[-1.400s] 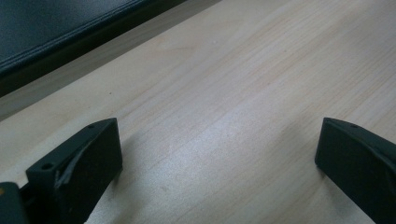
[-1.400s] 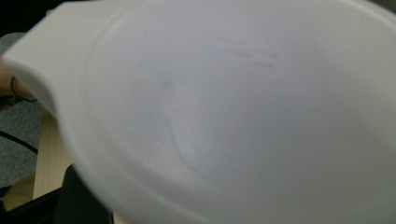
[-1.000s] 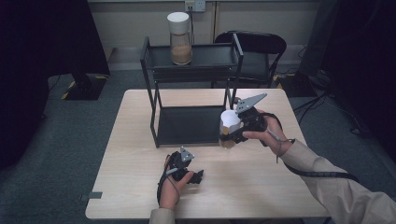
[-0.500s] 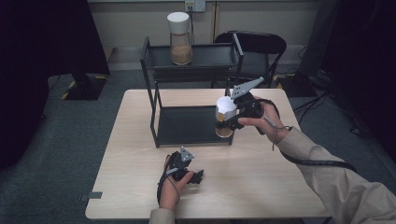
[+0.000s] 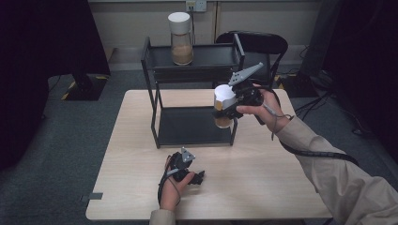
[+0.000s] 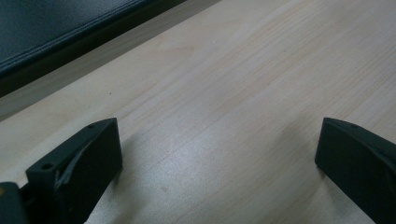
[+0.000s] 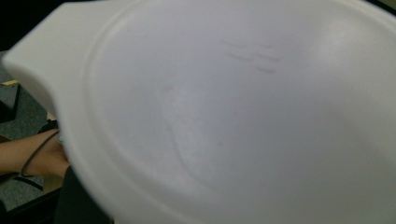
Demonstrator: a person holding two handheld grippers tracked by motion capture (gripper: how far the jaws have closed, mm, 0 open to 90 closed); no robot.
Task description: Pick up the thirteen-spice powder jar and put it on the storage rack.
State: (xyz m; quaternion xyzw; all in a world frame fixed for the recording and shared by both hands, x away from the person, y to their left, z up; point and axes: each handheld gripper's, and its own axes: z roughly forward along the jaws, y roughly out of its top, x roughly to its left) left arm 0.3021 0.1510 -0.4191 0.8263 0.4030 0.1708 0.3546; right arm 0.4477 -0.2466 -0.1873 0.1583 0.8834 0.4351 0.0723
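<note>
A jar (image 5: 222,121) with a white lid and brown contents hangs in the air by the right front post of the black two-tier rack (image 5: 192,126). My right gripper (image 5: 230,108) is shut on it from the right, just below the lid. That white lid (image 7: 233,116) looms very close in the right gripper view. A second, similar jar (image 5: 180,40) stands on the rack's top shelf at the left. My left gripper (image 5: 192,177) rests on the table in front of the rack, and its jaws (image 6: 219,163) stand open with bare wood between them.
The light wooden table (image 5: 281,178) stretches out to the right of and in front of the rack. A black chair (image 5: 256,44) stands behind the table. The rack's lower shelf edge (image 6: 56,23) lies just ahead of the left gripper.
My right gripper has lifted the jar from table level beside the lower shelf up toward the height of the top shelf. The left hand has stayed put.
</note>
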